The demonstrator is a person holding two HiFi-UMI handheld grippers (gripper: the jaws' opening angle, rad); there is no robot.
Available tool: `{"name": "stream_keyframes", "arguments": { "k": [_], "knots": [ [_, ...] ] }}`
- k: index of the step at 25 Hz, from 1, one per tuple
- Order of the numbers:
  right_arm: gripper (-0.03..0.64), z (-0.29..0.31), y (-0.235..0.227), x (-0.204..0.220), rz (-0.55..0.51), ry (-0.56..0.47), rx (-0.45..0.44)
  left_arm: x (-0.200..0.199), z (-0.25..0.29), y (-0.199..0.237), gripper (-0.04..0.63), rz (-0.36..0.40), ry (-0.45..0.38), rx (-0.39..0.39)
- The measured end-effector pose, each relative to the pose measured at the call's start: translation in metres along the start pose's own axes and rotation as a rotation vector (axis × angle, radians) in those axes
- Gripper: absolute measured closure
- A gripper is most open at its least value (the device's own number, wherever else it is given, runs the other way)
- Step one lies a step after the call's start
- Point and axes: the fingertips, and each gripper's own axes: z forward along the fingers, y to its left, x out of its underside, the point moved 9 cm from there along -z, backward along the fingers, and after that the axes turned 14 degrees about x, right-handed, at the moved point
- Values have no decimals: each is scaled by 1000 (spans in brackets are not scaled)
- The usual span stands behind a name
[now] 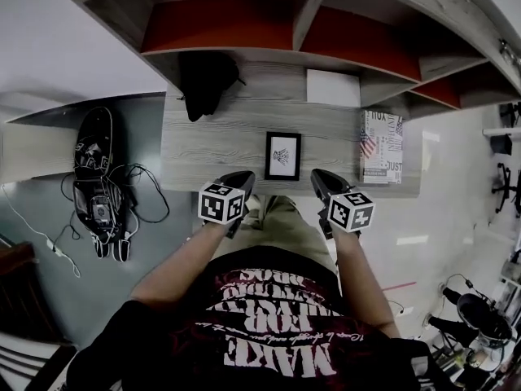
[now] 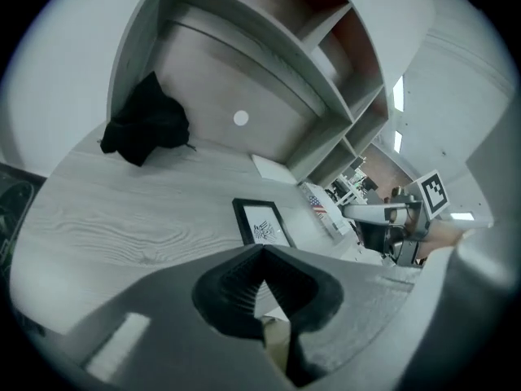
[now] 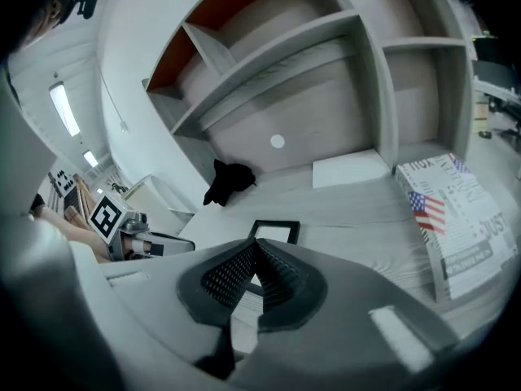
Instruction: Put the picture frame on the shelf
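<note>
Noted a shelf [image 1: 244, 55] with red-backed compartments, standing along the desk's back edge. Saw nothing in the compartment parts on show.

Noted the desk [image 1: 212, 137] itself, in pale wood grain and bare across most of its middle.

Logged a flag-printed booklet [image 1: 381, 147] at the desk's right end, a black cloth [image 1: 205, 80] bunched at the desk's back left, and a white sheet [image 1: 333, 87] at the desk's back, right of middle.

Found the picture frame [image 1: 282, 155] lying flat and face up at the desk's front middle, well apart from everything else and touched by nothing.

Read the left gripper [image 2: 262, 251] as clenched on nothing, with the jaw tips meeting, just off the desk's front edge and left of the desk's middle. Read the right gripper [image 3: 254, 243] the same way: pinched together, empty, just off the desk's front edge, right of the desk's middle.

Judged the step as the approach, with no grasp yet.

To do it well:
- Spread the jaws before reaching the desk.
- Come in low from the desk's front.
- Take the frame by its black border on opposite sides, keeping the pads off the print.
- Expect little edge to catch on a thin frame lying flat. Probably tip one side up first, or slide it toward the desk's front edge.
- Lift level and turn upright only once off the desk.
- Carry over the desk's back into a compartment, passing between cloth and sheet without brushing either.
</note>
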Motion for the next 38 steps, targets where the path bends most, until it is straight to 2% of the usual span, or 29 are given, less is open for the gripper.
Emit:
{"name": "stream_keyframes", "arguments": {
  "k": [4, 7, 10, 15, 20, 26, 32, 38],
  "knots": [
    [587, 28, -10, 18, -11, 84, -9, 12, 21, 7, 595, -48, 38, 7],
    [510, 45, -13, 28, -15, 132, -41, 16, 36, 12, 585, -78, 37, 22],
    [478, 62, -15, 39, -28, 184, -63, 20, 49, 16, 552, -90, 51, 22],
    [466, 85, -16, 47, -32, 252, -93, 20, 67, 23, 492, -108, 96, 26],
    [451, 101, -13, 51, -68, 309, -102, 22, 80, 29, 486, -118, 131, 10],
    [486, 107, -13, 49, -93, 338, -47, 19, 86, 31, 495, -110, 117, -24],
    [489, 108, -7, 42, -167, 366, 12, 14, 88, 30, 500, -100, 172, -43],
    [494, 106, 1, 16, -181, 331, -3, -4, 75, 27, 502, -75, 118, -62]
  ]
}}
